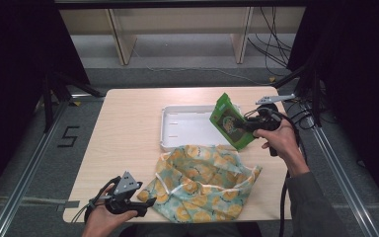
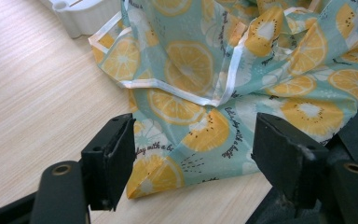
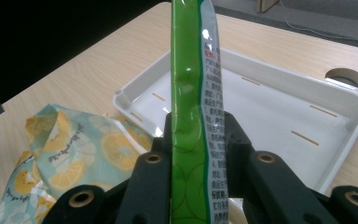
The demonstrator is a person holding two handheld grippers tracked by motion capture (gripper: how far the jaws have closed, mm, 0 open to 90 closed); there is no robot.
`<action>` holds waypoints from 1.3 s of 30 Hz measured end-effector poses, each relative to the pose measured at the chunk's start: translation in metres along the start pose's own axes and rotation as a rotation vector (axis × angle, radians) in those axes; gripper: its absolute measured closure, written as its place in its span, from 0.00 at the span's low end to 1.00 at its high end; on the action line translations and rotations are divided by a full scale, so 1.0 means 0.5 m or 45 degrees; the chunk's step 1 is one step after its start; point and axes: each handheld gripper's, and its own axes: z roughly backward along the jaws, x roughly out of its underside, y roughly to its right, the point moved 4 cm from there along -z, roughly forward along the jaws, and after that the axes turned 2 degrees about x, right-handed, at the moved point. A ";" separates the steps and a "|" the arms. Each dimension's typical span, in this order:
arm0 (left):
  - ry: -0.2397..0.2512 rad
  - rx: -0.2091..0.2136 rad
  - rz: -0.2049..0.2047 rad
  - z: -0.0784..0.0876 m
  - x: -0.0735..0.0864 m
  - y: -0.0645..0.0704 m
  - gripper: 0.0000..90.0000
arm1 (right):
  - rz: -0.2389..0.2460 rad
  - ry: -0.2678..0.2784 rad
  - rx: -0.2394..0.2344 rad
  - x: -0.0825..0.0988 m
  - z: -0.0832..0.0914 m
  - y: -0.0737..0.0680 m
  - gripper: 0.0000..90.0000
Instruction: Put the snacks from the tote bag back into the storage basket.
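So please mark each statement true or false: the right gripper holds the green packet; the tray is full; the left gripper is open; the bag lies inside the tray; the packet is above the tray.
1. The right gripper holds the green packet: true.
2. The tray is full: false, it is empty.
3. The left gripper is open: true, its jaws stand apart around a corner of the bag.
4. The bag lies inside the tray: false, it lies on the table beside it.
5. The packet is above the tray: true.
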 end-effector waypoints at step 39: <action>-0.029 -0.004 -0.022 0.002 0.005 0.000 0.32 | -0.170 -0.031 0.097 -0.046 -0.148 0.057 0.85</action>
